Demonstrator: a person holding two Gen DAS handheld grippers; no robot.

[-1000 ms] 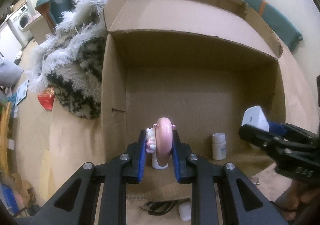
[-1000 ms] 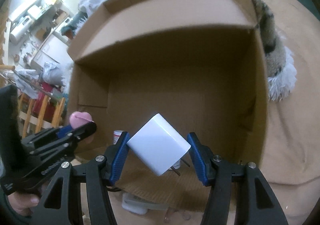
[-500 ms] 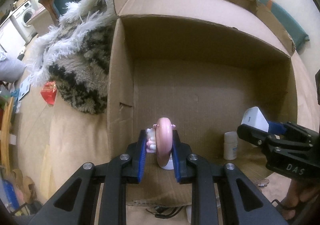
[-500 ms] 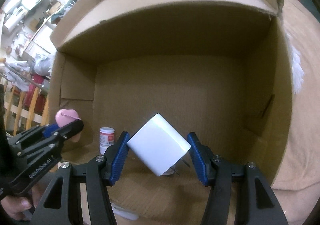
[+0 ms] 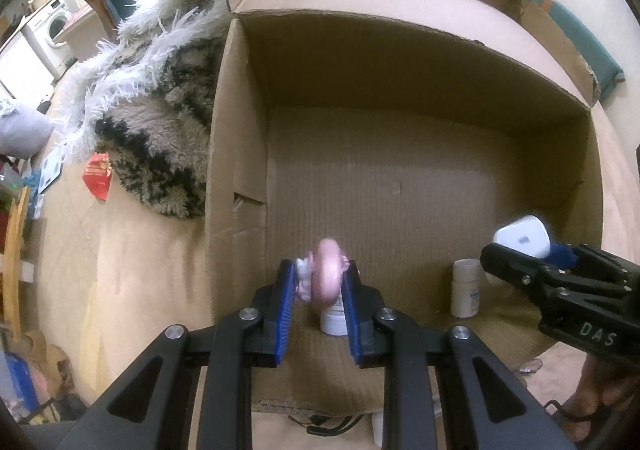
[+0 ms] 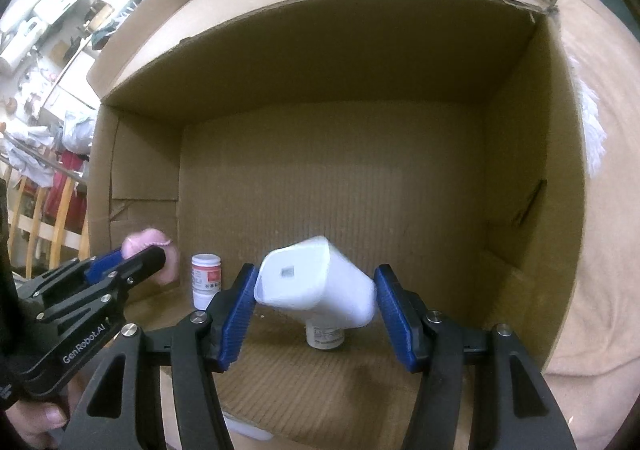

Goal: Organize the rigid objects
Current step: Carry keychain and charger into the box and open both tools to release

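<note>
Both tongs now lower in box (image 5: 400,177): L (image 5: 316,292) pinches pink toy (image 5: 328,274), R (image 6: 316,300) w/ wider gap, white charger (image 6: 316,284) between.

Tan bedcover (image 5: 152,282) under open cardboard box (image 5: 236,177), shaggy throw (image 5: 160,105), red packet (image 5: 97,175).

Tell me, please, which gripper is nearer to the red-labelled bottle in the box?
Left. The left gripper, holding the pink toy, hangs beside the red-labelled bottle; the right gripper, around the white charger, is to its right, over another bottle.
</note>
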